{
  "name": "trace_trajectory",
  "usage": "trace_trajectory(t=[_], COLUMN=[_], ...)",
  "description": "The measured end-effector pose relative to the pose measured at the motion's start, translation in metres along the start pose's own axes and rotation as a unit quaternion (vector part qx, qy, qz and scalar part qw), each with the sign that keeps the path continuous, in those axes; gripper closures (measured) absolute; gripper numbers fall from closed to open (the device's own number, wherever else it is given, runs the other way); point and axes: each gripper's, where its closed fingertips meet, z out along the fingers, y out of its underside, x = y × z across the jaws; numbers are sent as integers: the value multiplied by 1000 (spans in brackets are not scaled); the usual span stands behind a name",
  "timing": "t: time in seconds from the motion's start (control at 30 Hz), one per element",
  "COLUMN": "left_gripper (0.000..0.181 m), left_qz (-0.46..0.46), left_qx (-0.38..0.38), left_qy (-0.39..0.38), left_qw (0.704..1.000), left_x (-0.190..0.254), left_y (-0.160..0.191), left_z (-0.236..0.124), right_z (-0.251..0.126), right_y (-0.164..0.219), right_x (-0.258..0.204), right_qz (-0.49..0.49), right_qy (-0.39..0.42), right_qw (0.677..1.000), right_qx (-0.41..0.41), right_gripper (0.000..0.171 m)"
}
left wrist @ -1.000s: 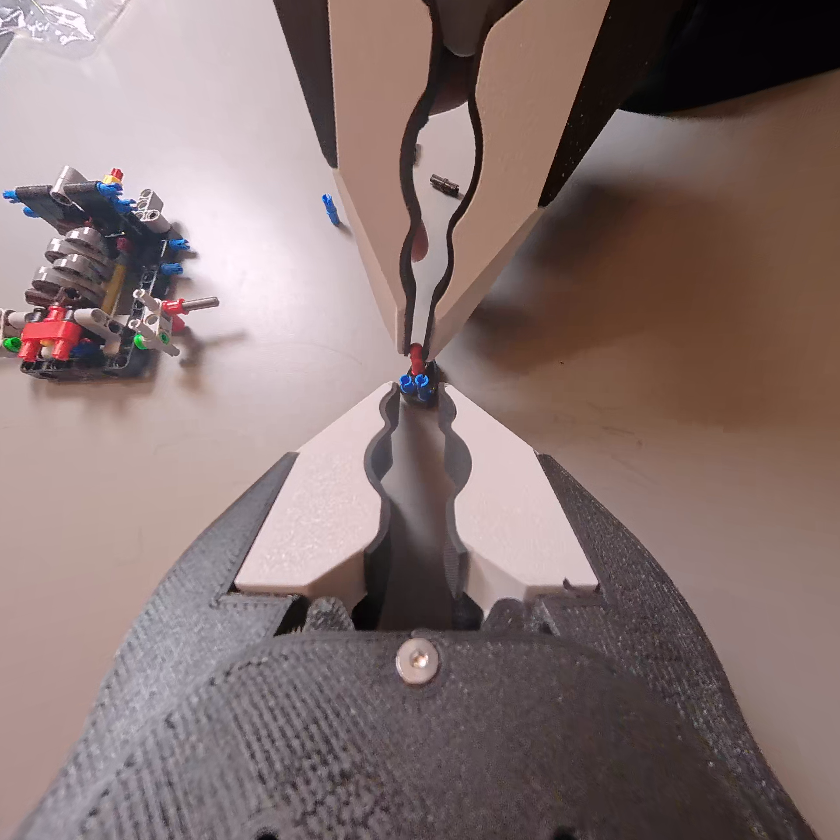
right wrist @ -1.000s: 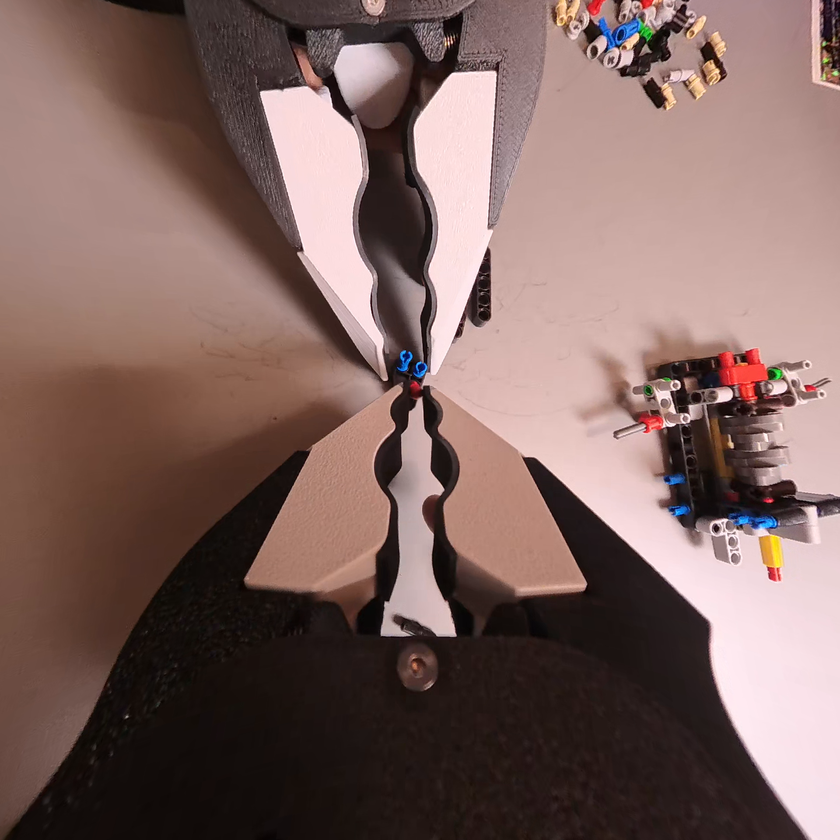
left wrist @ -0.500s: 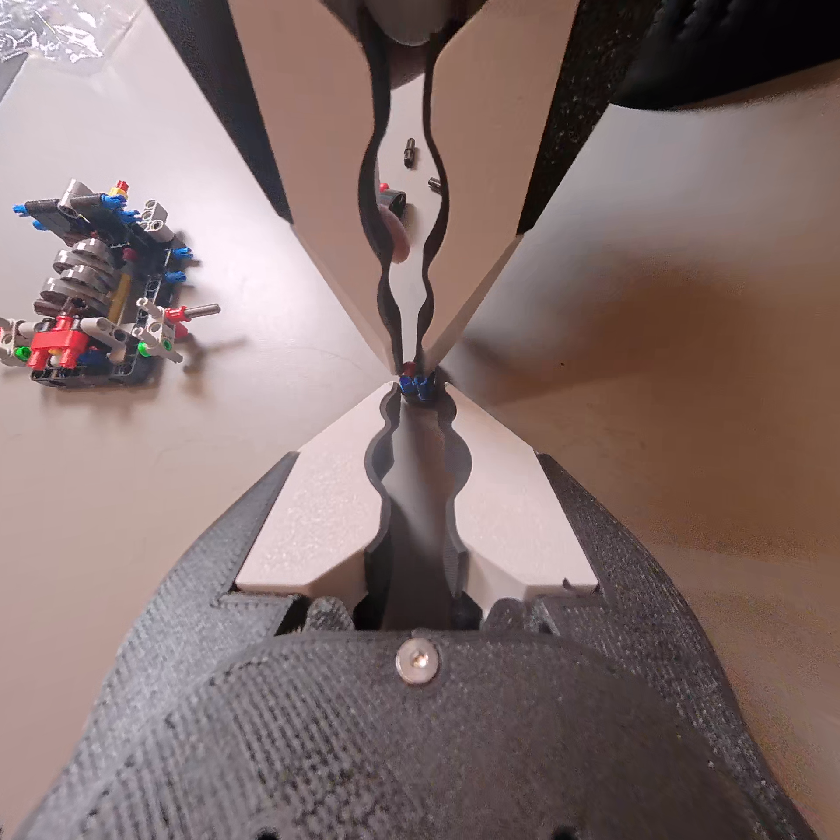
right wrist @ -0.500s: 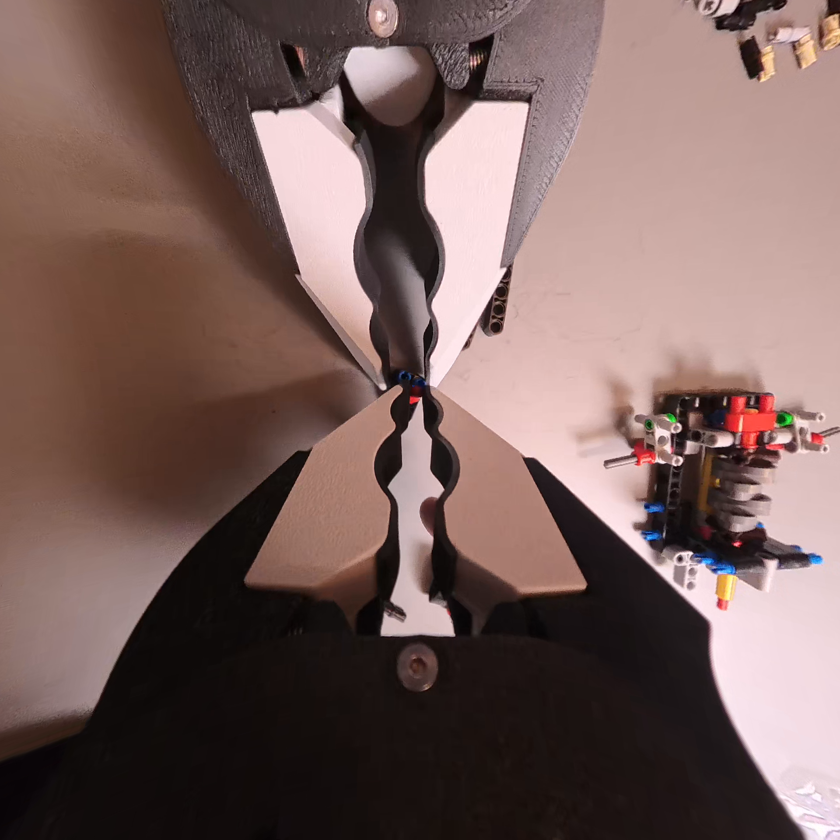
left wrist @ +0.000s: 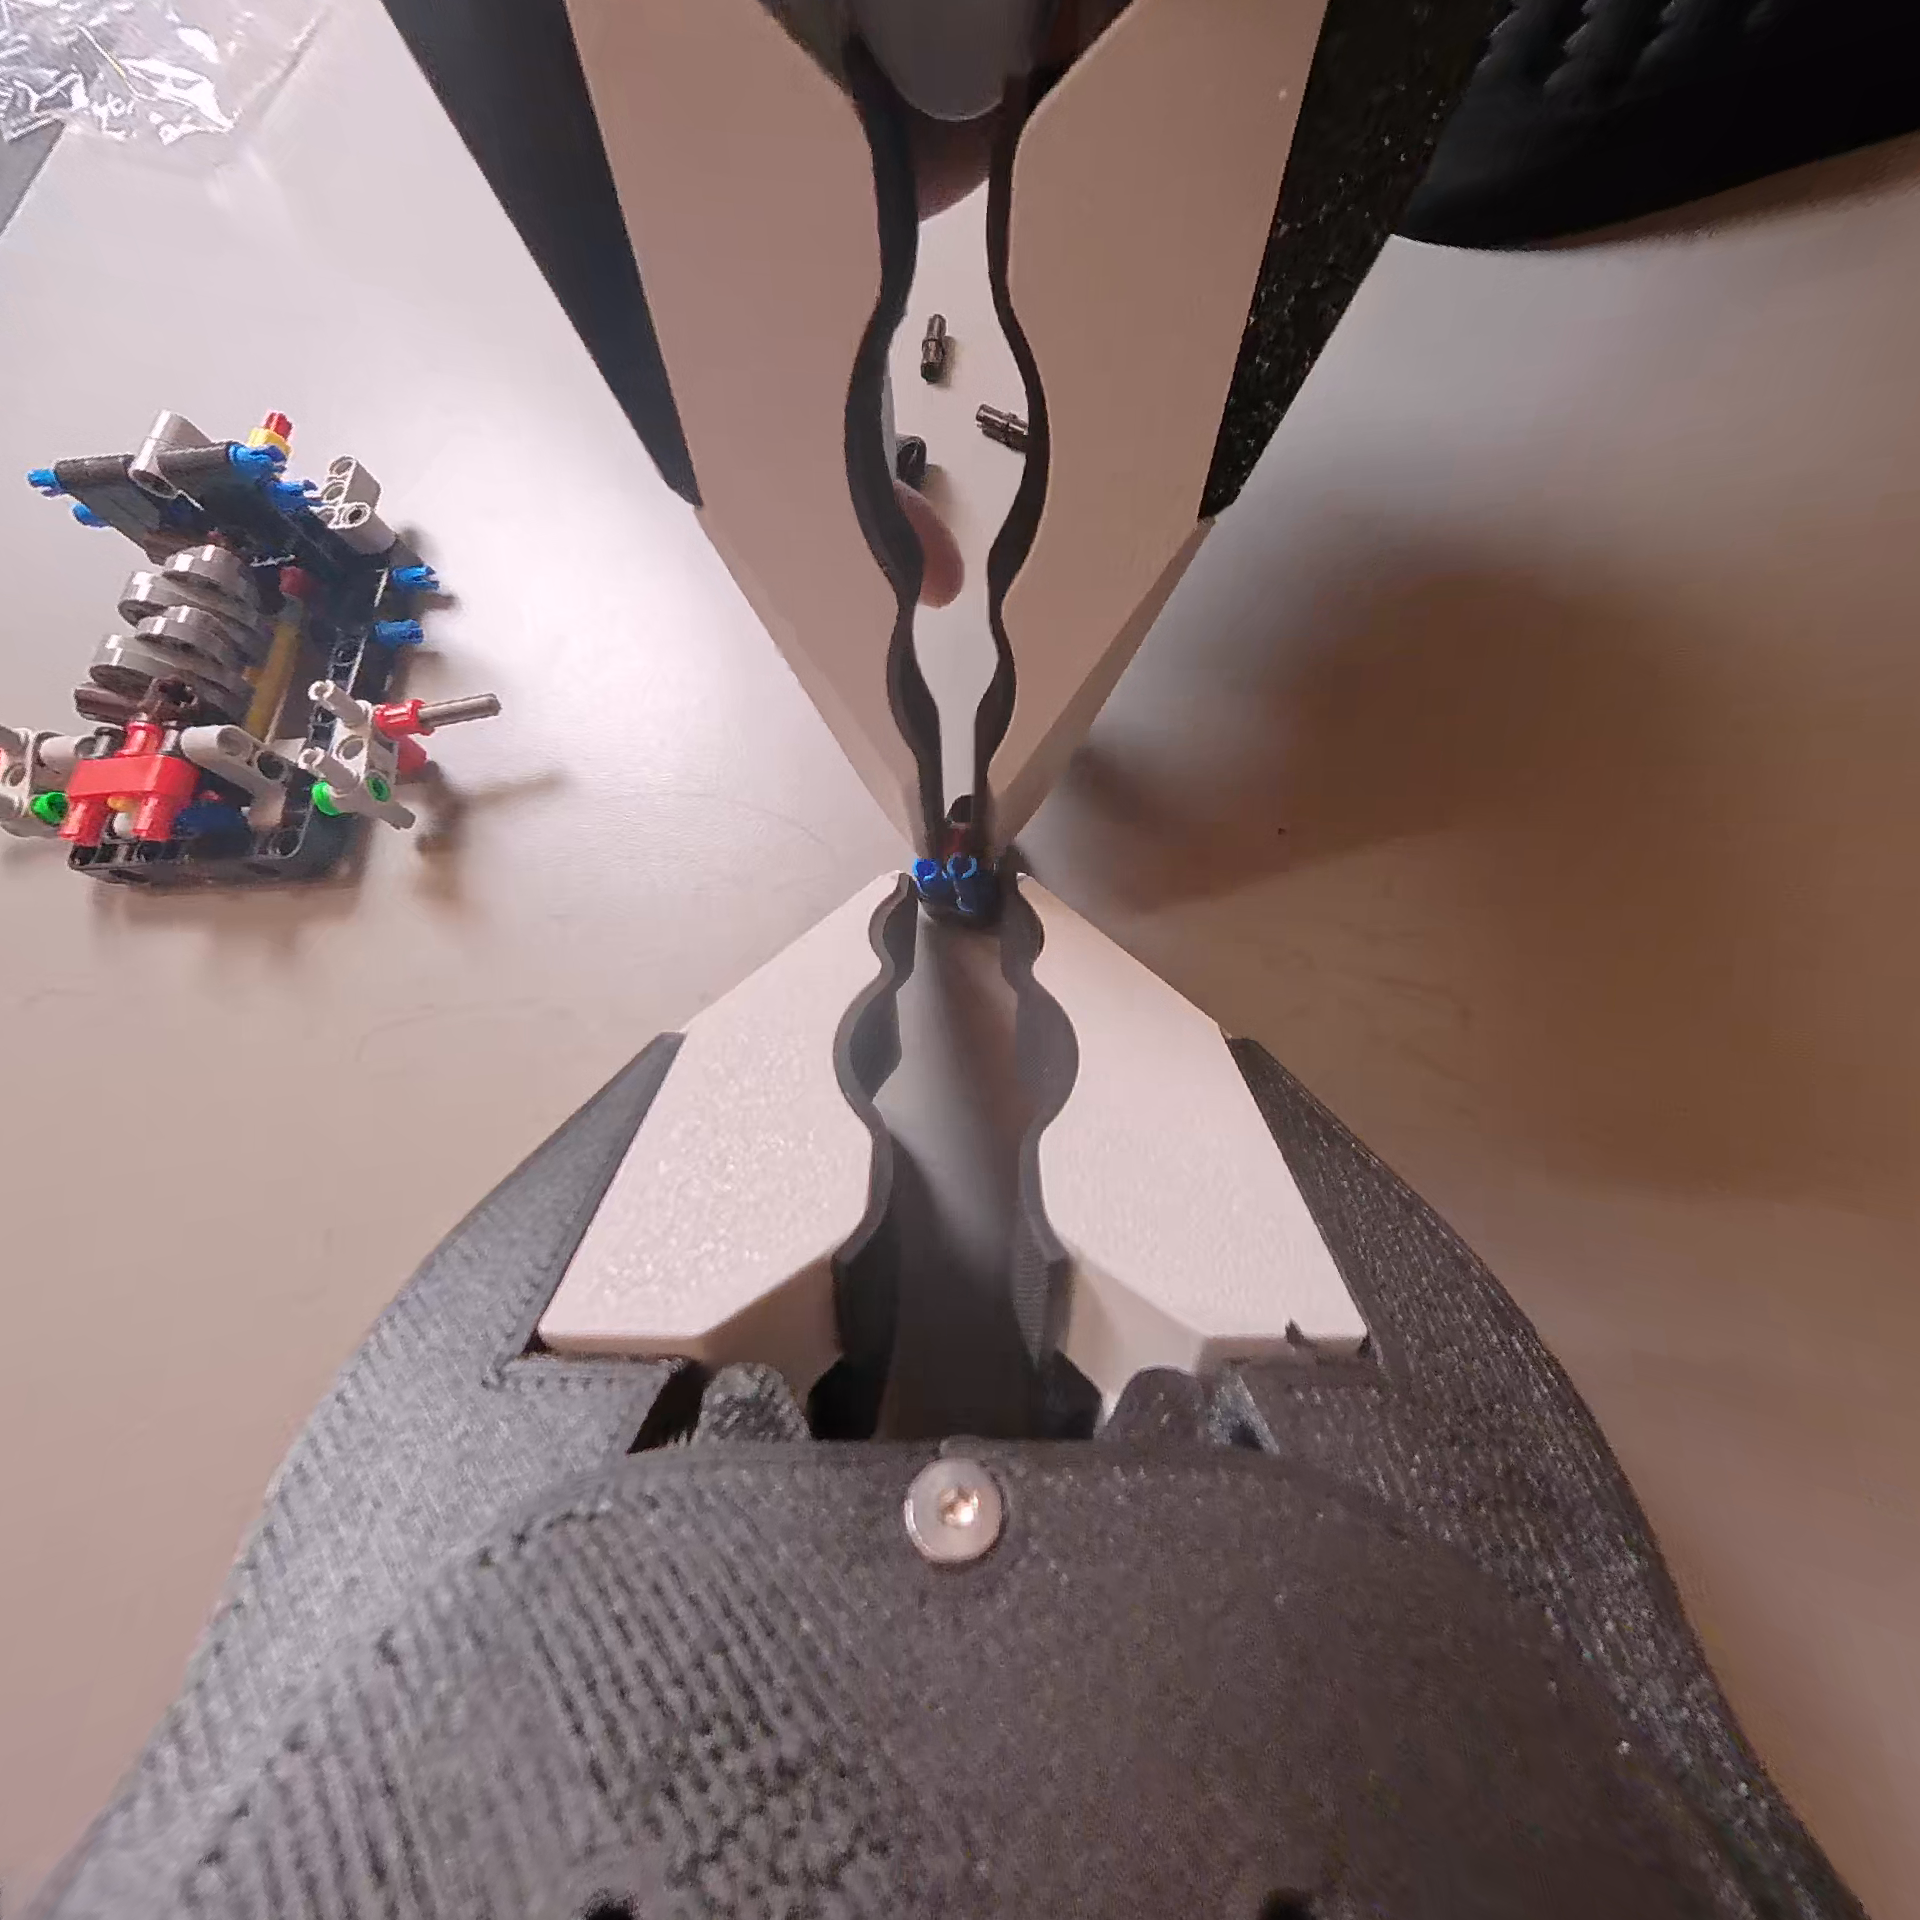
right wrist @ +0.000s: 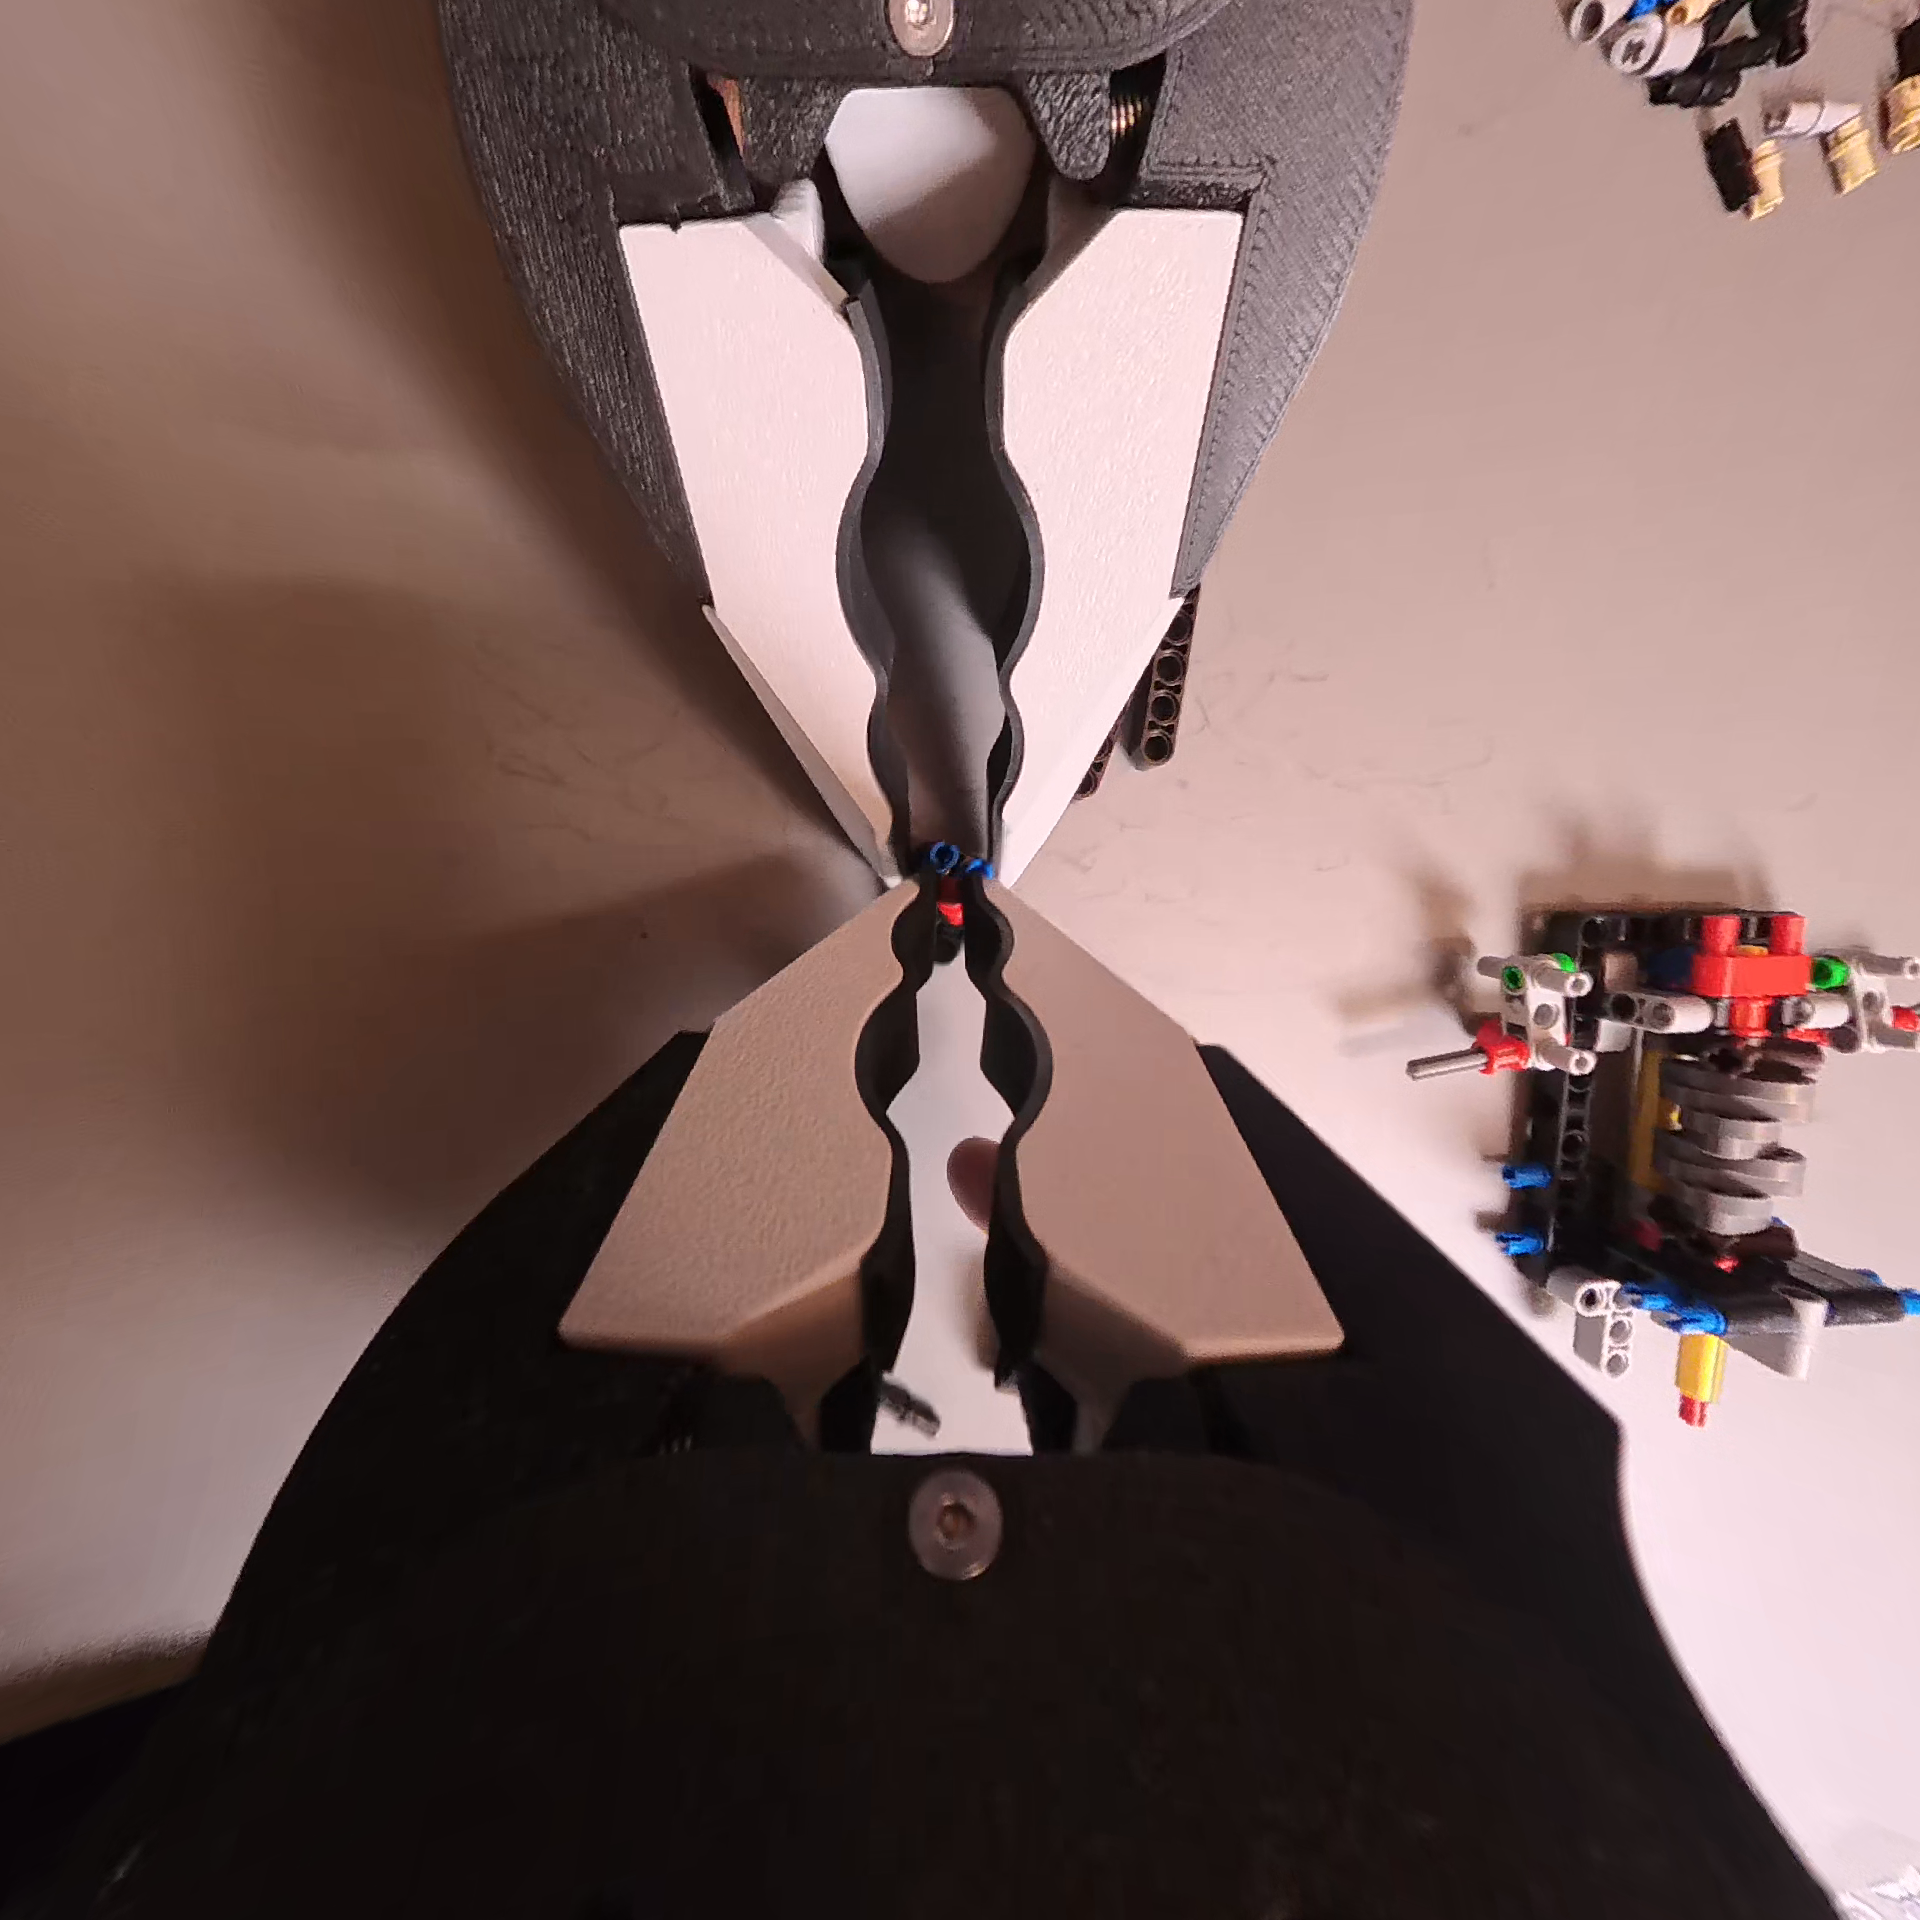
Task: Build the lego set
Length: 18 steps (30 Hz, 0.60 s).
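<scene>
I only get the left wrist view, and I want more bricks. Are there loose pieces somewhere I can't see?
Observer: Yes. A scattered pile of small tan, black and grey plastic pieces lies on the beige table, past the red end of the half-built multicoloured model.
Operator: Is anything hiding under my gripper?
Observer: A black plastic beam with round holes lies flat on the table, partly behind the left gripper's white fingers.

My jaws meet the other gripper (left wrist: 961,821) tip to tip, blocking the way ahead. Left of them stands the lego assembly (left wrist: 223,665), well apart; bare table (left wrist: 1507,987) lies to their right.
</scene>
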Motion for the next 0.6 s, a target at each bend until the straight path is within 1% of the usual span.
trace_trajectory(t=[0.27,0.6], left_gripper=[167,167], left_qz=[-3,-2], left_qx=[-1,-2], left_qy=[-3,-5], left_qw=[1000,1000], left_x=[0,-1], left_y=[0,0], left_z=[0,0], right_z=[0,1], right_y=[1,1], right_x=[1,3], right_qz=[26,83], right_qy=[-3,-38], right_qw=[999,994], right_qx=[24,55], right_gripper=[169,169])
